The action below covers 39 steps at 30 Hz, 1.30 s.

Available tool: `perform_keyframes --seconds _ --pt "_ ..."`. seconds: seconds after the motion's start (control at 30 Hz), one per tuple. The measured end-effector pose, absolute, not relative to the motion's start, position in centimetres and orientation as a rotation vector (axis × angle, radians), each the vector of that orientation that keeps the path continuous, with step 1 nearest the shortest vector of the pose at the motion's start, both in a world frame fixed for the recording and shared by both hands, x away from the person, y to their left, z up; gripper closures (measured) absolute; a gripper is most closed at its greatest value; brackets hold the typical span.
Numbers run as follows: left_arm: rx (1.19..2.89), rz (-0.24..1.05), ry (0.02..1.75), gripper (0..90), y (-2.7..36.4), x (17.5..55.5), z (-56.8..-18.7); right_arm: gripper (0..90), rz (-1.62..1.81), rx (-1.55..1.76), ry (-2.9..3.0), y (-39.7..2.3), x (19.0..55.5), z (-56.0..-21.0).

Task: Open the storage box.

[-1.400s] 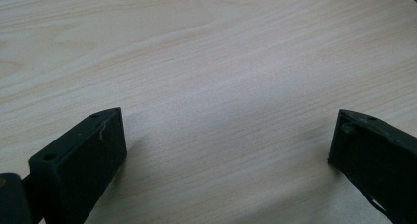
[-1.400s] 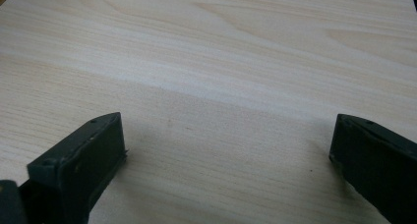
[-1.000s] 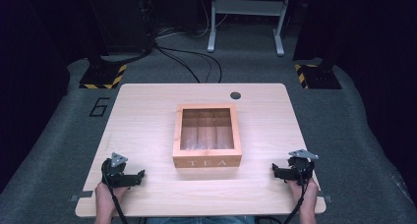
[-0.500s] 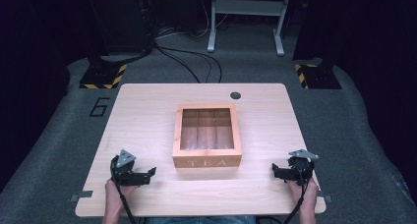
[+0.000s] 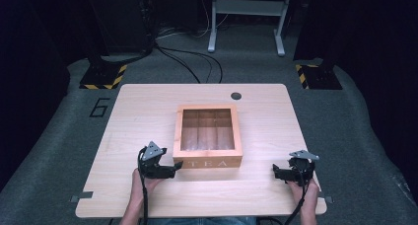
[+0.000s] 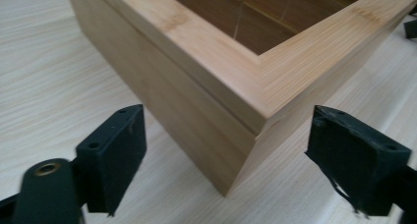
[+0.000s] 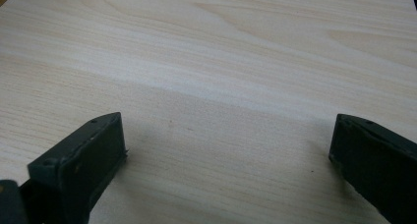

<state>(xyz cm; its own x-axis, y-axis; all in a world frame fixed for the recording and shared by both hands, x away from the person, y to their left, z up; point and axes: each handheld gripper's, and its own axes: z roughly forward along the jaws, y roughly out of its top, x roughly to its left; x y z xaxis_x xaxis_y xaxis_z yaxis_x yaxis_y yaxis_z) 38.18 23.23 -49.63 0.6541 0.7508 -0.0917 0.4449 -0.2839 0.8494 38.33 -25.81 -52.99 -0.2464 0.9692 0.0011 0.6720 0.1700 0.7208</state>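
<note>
From the high view, I have the tea box (image 5: 207,136) sitting near the middle of the table (image 5: 148,111), its lettered front face turned toward me and its windowed lid shut, so the compartments read through the pane in rows running away from me. The box looks close to square from here, with no strong long axis; its sides run parallel with the table edges. My left gripper (image 5: 170,169) is low at the box's near left corner, just beside it, jaws pointing across toward the box, which I judge is the lead-in to gripping the lid or front edge there. My right gripper (image 5: 278,171) sits well apart from the box, near the table's front right edge, parked and pointing inward, I think to stay out of the way until it is wanted. In the left gripper view, the jaws stand spread wide, one on each side of the box's corner (image 6: 255,130), which points straight at the camera; the lid seam runs along both faces just under the top frame, and neither pad touches wood, so nothing is held. In the right gripper view, the jaws are likewise wide apart over bare tabletop (image 7: 221,86), released, with nothing between them.
</note>
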Motion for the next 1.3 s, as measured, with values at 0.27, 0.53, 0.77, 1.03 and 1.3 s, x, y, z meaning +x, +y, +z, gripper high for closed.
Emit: perform_keyframes --seconds 0.27,0.53,0.77,1.03,1.3 --pt "1.906 0.384 0.897 28.8 22.6 38.3 -49.6 0.0 0.839 1.535 1.993 -25.9 38.3 -53.0" --pt "1.911 0.400 0.880 31.7 22.8 38.2 -49.5 0.0 0.846 1.543 1.986 -25.8 38.3 -53.0" --pt "1.903 0.414 0.883 37.1 22.8 38.2 -49.5 0.0 0.843 1.539 1.988 -25.8 38.3 -53.0" --pt "1.859 0.429 0.875 37.4 23.0 38.3 -49.3 0.0 0.839 1.531 1.994 -25.9 38.3 -53.0" --pt "1.861 0.428 0.862 36.5 23.0 38.8 -48.3 0.0 0.840 1.532 1.992 -25.8 38.3 -53.0"
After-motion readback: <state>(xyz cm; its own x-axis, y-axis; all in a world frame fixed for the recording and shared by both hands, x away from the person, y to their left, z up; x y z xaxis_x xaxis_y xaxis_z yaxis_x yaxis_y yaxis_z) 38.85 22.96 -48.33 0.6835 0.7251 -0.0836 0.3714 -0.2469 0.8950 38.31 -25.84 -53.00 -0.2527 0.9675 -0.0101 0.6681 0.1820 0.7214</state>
